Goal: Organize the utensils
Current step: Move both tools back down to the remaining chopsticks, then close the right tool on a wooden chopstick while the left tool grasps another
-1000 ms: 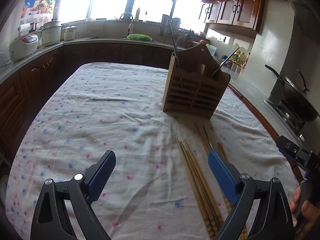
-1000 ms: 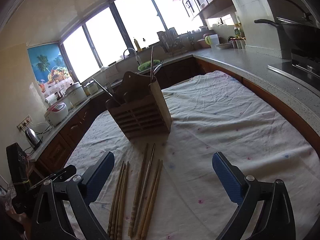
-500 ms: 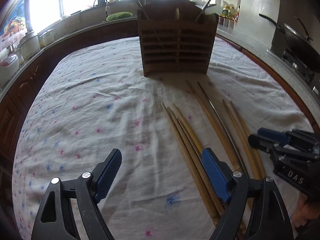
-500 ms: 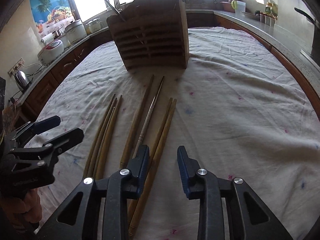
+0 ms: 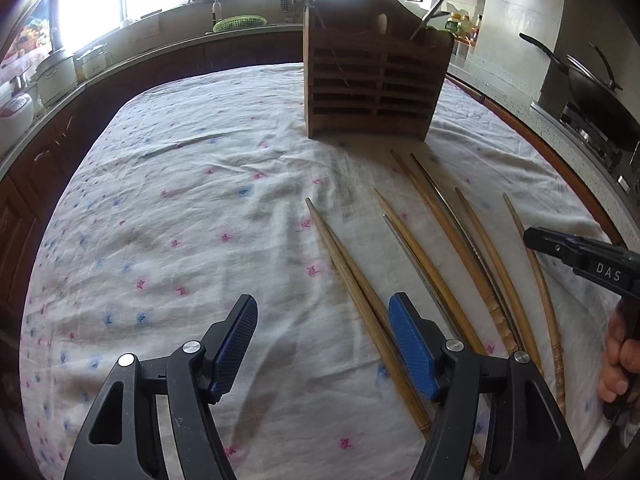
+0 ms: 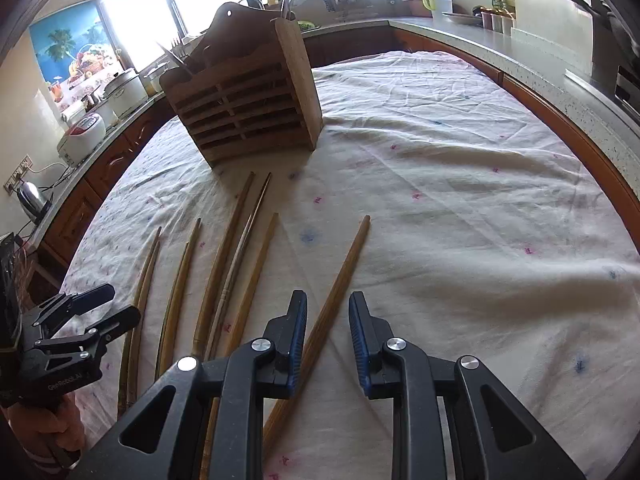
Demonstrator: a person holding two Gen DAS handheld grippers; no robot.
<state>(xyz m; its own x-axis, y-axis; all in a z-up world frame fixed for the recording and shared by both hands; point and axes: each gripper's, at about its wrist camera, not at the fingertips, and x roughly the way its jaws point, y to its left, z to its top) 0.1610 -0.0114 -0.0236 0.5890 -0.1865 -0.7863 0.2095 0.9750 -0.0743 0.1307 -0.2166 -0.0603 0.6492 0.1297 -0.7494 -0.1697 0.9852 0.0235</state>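
Observation:
Several wooden chopsticks (image 5: 448, 264) and one metal one lie fanned on the flowered tablecloth, in front of a slatted wooden utensil holder (image 5: 372, 88) that has a few utensils in it. My left gripper (image 5: 324, 344) is open, low over the cloth, with the leftmost pair of chopsticks (image 5: 360, 300) running just inside its right finger. My right gripper (image 6: 327, 334) is open only narrowly, its jaws on either side of one brown chopstick (image 6: 340, 280) that lies apart from the others (image 6: 224, 272). The holder (image 6: 248, 100) stands behind them.
The tablecloth (image 5: 180, 220) covers a round table. Counters ring it, with rice cookers (image 6: 82, 140) at the left and a wok on a stove (image 5: 592, 88) at the right. The right gripper's body (image 5: 584, 260) shows at the left wrist view's right edge.
The chopsticks have been spread apart; one now lies off to the right between my right gripper's jaws. My left gripper has dropped closer to the leftmost pair. The right gripper narrowed from wide open.

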